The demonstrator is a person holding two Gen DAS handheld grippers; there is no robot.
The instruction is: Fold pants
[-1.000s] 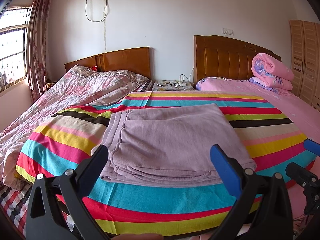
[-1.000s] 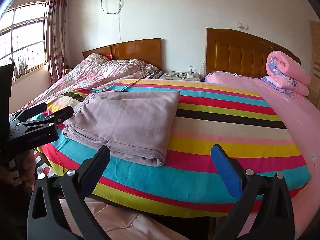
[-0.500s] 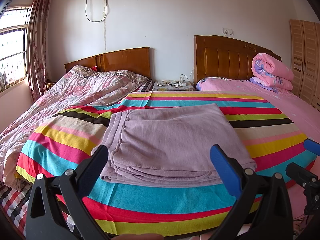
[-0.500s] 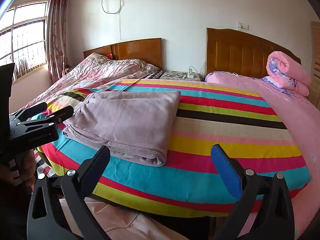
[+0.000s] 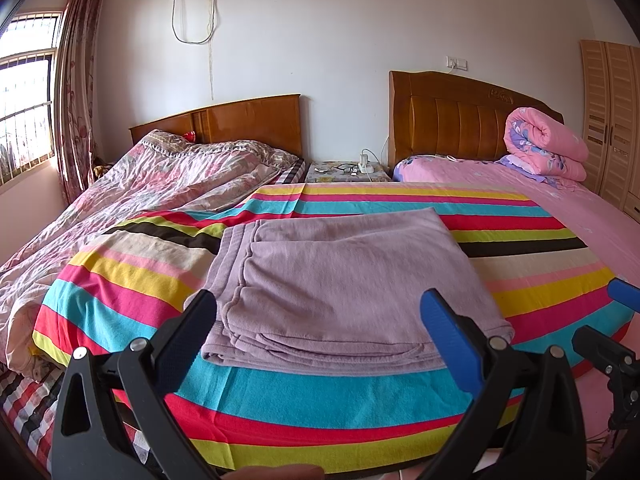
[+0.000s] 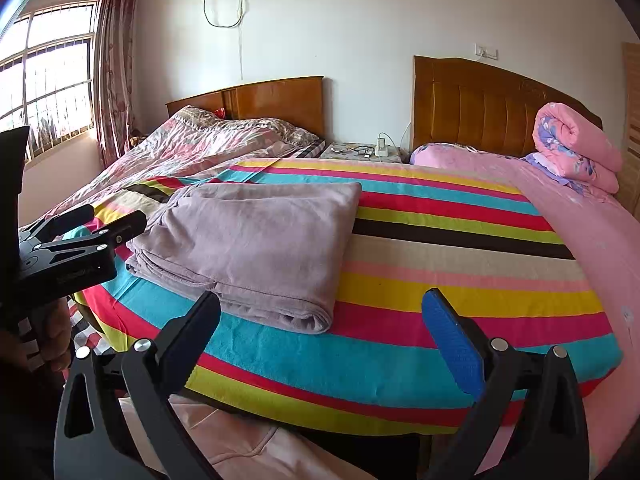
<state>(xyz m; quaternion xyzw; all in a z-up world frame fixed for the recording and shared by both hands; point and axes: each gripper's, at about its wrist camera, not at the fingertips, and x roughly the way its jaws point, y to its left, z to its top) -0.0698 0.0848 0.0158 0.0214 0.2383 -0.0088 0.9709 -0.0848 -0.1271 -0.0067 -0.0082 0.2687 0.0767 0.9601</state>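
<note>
On the striped bed (image 5: 280,408) lie the folded pants (image 5: 340,288), with the left tool (image 5: 320,324) and right tool (image 6: 320,324) both spread, clear of them.

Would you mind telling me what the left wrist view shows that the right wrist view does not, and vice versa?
Only the left wrist view shows the wardrobe doors clearly and the right claw's blue tip. Only the right wrist view shows the left claw from the side and the hand holding it. Both show the folded lilac pants on the striped blanket, both claws open.
</note>
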